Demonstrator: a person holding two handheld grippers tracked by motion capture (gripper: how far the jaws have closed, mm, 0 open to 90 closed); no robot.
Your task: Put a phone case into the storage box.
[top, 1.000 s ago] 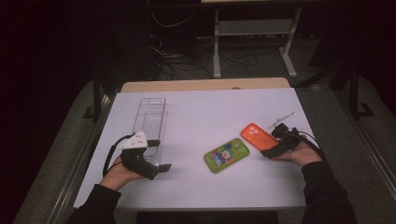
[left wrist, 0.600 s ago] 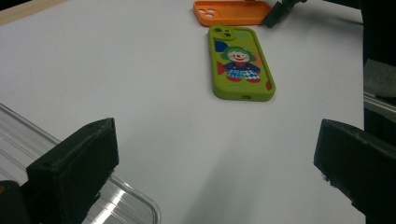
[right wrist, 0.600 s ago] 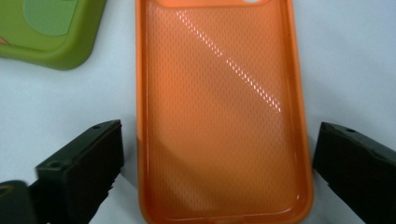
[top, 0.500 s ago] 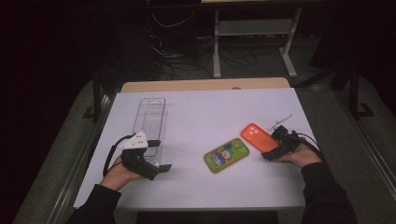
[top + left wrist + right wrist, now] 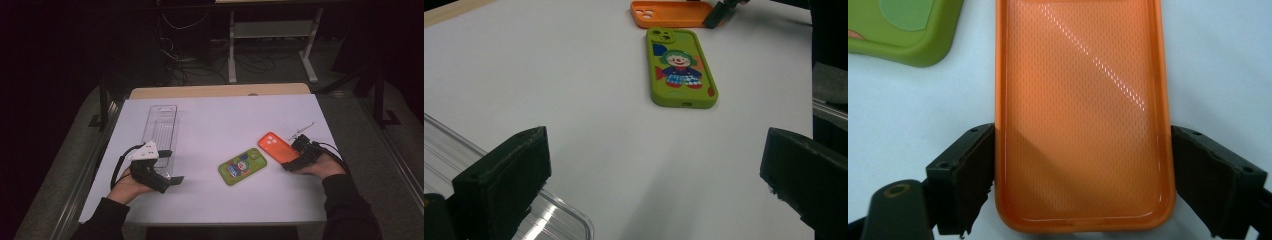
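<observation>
Right gripper (image 5: 1083, 185): your jaws have just been closing and now bracket the orange phone case (image 5: 1083, 115) at its long sides, pads touching, the case flat on the white table (image 5: 210, 125). Green case (image 5: 242, 166): at its 8 o'clock, untouched. Left gripper (image 5: 170, 181): jaws wide, idle beside the clear tray (image 5: 161, 127). Lift likely next.

Between the wide-apart black fingers (image 5: 504, 175), a green clown phone case (image 5: 681, 67) lies before an orange case (image 5: 671, 13).
</observation>
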